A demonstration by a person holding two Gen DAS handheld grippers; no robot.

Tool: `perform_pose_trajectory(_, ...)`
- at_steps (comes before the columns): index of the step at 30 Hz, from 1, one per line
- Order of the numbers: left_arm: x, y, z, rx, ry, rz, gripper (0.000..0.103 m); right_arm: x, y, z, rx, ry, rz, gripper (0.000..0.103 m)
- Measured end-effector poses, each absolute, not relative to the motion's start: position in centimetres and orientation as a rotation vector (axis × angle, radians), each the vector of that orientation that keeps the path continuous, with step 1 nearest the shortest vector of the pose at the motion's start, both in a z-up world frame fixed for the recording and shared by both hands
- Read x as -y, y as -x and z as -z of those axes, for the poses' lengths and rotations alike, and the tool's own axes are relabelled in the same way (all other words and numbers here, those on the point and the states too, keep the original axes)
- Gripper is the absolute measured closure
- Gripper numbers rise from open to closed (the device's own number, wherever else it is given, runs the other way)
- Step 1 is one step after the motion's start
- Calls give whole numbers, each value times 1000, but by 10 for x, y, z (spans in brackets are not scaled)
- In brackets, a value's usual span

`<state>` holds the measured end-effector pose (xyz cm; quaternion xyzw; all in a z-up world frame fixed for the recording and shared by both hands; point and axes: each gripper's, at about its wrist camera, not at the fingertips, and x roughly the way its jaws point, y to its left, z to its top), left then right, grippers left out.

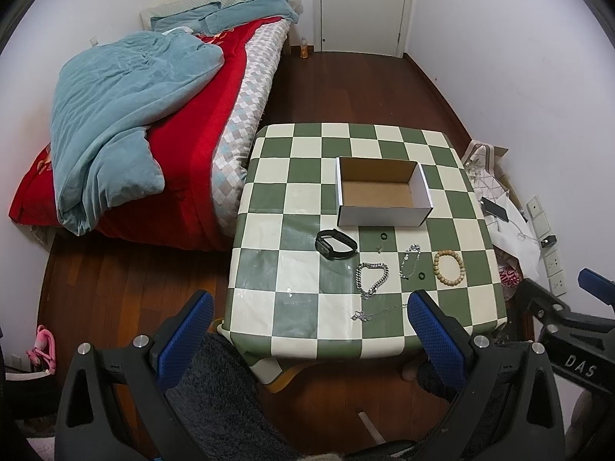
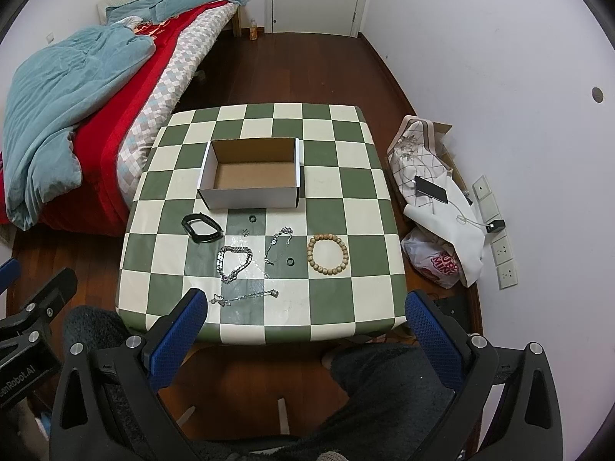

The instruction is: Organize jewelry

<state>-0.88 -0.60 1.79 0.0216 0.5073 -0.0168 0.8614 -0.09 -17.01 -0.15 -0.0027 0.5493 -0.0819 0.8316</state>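
Beyond both wide, empty claws point(image 1: 309, 328) point(image 2: 305, 324), jewelry point(image 2: 234, 263) lies before the box point(image 2: 250, 192).

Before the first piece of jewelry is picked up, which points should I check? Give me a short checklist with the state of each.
1. Box open and empty: ok.
2. Left gripper open, holding nothing: ok.
3. Right gripper open, holding nothing: ok.
4. Bead bracelet lies apart from the other pieces: ok.
5. Thick chain free of the thin chain: cannot tell.
6. Black band outside the box, on the table: ok.
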Motion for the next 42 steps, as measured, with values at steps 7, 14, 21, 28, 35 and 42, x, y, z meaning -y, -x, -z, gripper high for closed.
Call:
perform_pose_trajectory(7,8,-21,-2,-954,-145,-80,0,195,-15,-1,-1147,-52,201,0)
perform_pose_trajectory(14,25,-66,75,-996,-332,-179,0,242,-44,55,-1147,-113,307,0)
perform_pose_trajectory(21,31,-116,152,-1140,-366,-239,0,279,-69,151,-1252,-136,376,16)
perform_pose_trajectory(28,24,-162,210,-1342,-190,-250,1,308,-88,228,-1318,-172,431,24)
perform_pose_trajectory(35,16,-185,251,-1479,17,-212,34,317,-108,278,-1393,-170,441,32)
perform_pose_trajectory(42,24,-183,256,-1451,11,-125,87,320,-109,283,-1375,-245,396,44)
